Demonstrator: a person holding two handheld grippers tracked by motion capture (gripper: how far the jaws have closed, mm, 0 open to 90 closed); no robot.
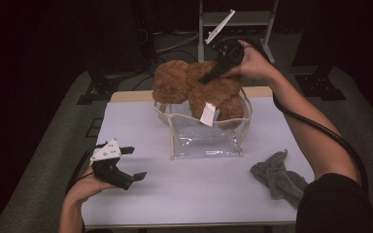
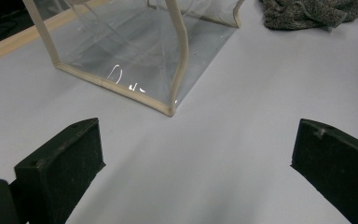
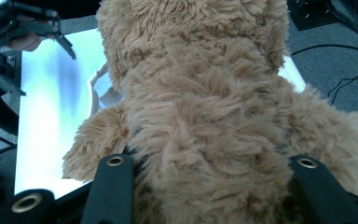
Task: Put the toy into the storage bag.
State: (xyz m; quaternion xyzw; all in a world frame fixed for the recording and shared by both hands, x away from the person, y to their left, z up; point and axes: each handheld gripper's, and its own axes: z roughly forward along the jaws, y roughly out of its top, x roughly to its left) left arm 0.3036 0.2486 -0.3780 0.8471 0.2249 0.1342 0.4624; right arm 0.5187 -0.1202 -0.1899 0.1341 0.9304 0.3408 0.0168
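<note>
Right claw (image 1: 209,76): pinching the brown plush bear (image 1: 209,90) across its body; in the right gripper view the two black jaws sit on either side of the fur, pressed into it.
Plush bear: held over the open top of the clear bag (image 1: 205,138), its lower part inside the rim, its head and upper body above and leaning toward the table's far edge. A white tag (image 1: 207,114) hangs from it against the front of the bag.
Clear bag: upright near the middle of the table (image 1: 141,121), a little toward the far edge; see-through walls with cream piping (image 2: 179,60) along the edges. In the left gripper view, the part of the bag's inside that shows holds nothing.
Left claw (image 1: 135,163): spread wide, nothing between the jaws; held by the left hand (image 1: 85,187) low over the table near its near left corner, well apart from the bag and pointing toward it.
Grey cloth (image 1: 278,174): crumpled on the table toward the near right corner, apart from the bag.
Right hand (image 1: 252,60): wrapped around the gripper body beyond the table's far edge, the cable trailing back along the forearm.
</note>
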